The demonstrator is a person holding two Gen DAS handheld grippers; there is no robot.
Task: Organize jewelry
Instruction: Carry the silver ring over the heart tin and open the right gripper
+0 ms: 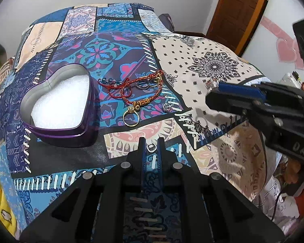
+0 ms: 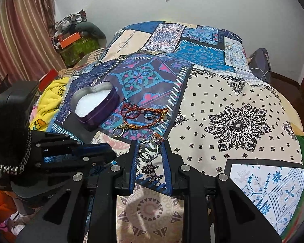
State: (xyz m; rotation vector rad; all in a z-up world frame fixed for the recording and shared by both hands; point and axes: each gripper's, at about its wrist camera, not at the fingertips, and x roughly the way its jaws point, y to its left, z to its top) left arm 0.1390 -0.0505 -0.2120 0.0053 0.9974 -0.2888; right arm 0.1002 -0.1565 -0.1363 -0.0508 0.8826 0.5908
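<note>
A purple heart-shaped tin (image 1: 59, 109) with white foam inside sits open on the patterned bedspread; it also shows in the right wrist view (image 2: 95, 106). Right of it lies a pile of jewelry: red cord bracelets (image 1: 119, 87), a braided bracelet (image 1: 152, 97), a gold ring (image 1: 131, 117), silver rings (image 1: 143, 84). My right gripper (image 2: 149, 148) is shut on a silver stone-set ring (image 2: 149, 151), held above the spread; it shows in the left wrist view (image 1: 212, 89). My left gripper (image 1: 151, 142) is nearly shut around a small silver ring (image 1: 151, 147).
The patchwork bedspread (image 2: 232, 121) covers the whole bed. A yellow towel (image 2: 50, 101) lies at the left edge. A wooden door (image 1: 240, 10) stands at the far right. A small silver piece (image 1: 168, 107) lies on the spread right of the pile.
</note>
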